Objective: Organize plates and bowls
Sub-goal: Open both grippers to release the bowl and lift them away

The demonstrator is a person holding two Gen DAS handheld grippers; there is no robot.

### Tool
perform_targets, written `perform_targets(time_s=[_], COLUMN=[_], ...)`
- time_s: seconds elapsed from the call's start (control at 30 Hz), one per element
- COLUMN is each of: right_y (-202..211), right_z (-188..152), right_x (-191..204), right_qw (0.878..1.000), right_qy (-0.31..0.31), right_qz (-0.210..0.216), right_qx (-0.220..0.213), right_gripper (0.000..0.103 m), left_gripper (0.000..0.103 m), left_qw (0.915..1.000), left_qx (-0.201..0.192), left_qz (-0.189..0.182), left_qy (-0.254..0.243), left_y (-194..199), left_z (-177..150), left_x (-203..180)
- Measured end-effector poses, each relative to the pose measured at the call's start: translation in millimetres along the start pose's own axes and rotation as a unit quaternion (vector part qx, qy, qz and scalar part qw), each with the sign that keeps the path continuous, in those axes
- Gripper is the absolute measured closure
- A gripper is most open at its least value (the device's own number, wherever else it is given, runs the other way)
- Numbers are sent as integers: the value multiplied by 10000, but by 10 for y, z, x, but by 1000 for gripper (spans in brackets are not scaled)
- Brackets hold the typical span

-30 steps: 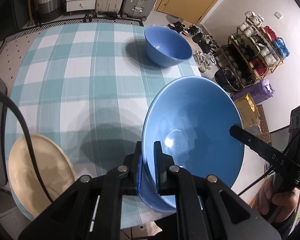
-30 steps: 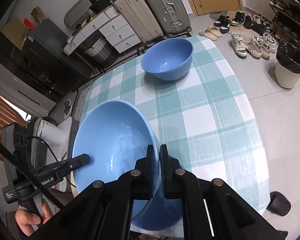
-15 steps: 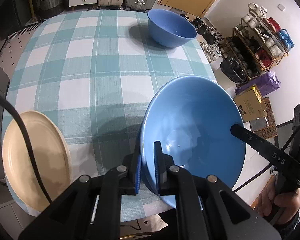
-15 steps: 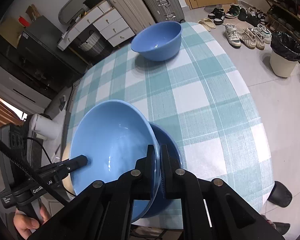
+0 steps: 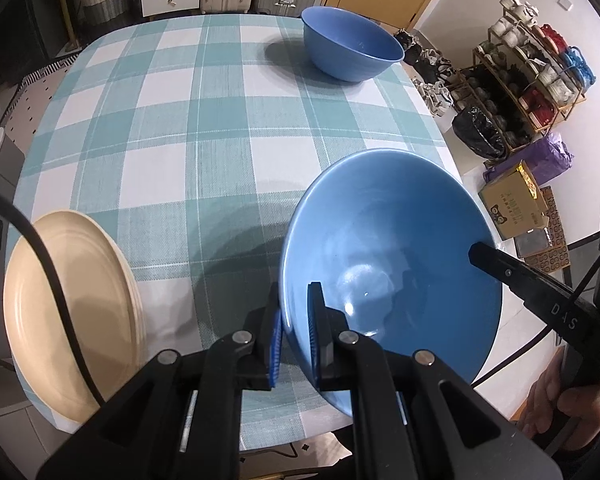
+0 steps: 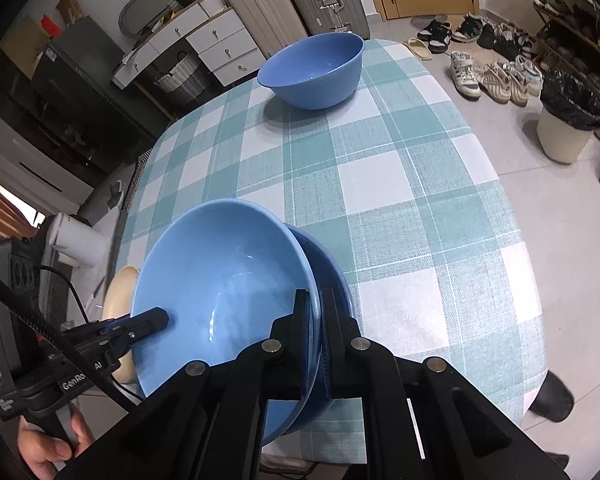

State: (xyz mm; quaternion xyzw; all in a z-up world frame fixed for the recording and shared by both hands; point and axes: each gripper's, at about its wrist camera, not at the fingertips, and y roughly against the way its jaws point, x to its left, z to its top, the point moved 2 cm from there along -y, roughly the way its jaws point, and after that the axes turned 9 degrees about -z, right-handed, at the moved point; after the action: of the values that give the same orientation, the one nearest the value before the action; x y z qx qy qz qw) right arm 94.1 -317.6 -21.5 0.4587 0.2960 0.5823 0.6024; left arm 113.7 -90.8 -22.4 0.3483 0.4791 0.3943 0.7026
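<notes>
Nearest to us, our left gripper [image 5: 295,316] has its jaws clamped on the rim of a large blue bowl [image 5: 396,264], one finger inside and one outside. Our right gripper [image 6: 315,320] is pinched on the opposite rim of that same bowl [image 6: 220,280], so both tools hold it, tilted, over the near edge of the table [image 6: 400,208]. In the right wrist view a second blue rim [image 6: 332,272] shows directly under the held bowl on its right side; we cannot tell whether the two touch. To the left of the held bowl, at the table's near left edge, lies a cream plate [image 5: 68,300]; its edge looks layered, and we cannot tell if it is one plate or a stack. Far across the teal-and-white checked cloth, well apart from everything else, a deeper blue bowl [image 5: 352,48] stands upright near the far right corner. We count three blue pieces and at least one cream plate.
</notes>
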Motion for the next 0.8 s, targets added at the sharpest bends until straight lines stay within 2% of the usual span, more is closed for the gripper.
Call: perform_targets(time_s=[0.23,0.4,0.67,0.8], right_y=[-89,-120,-142,-148], right_z=[-49,-86,-121,-153], right_x=[6,92,159,185], right_qw=[9997,9972,9911,9877], right_qy=[138,487,838,983], right_qz=[-213,-559,-986,-1155], right_qx=[-29,-138,-315,-391], right_gripper=[97,97,95,95], left_gripper=[96,96,95,94], left_qw=[9997,9991,9932,9932], left_qx=[-44,-94,-200,-148], left_qz=[199,355,926,970], left_qy=[-143,-226,-671,-632], left_y=[-59,-75,-158,-220], left_z=[-27,-32,-135,-147], left_x=[-31,-47,-170,-143])
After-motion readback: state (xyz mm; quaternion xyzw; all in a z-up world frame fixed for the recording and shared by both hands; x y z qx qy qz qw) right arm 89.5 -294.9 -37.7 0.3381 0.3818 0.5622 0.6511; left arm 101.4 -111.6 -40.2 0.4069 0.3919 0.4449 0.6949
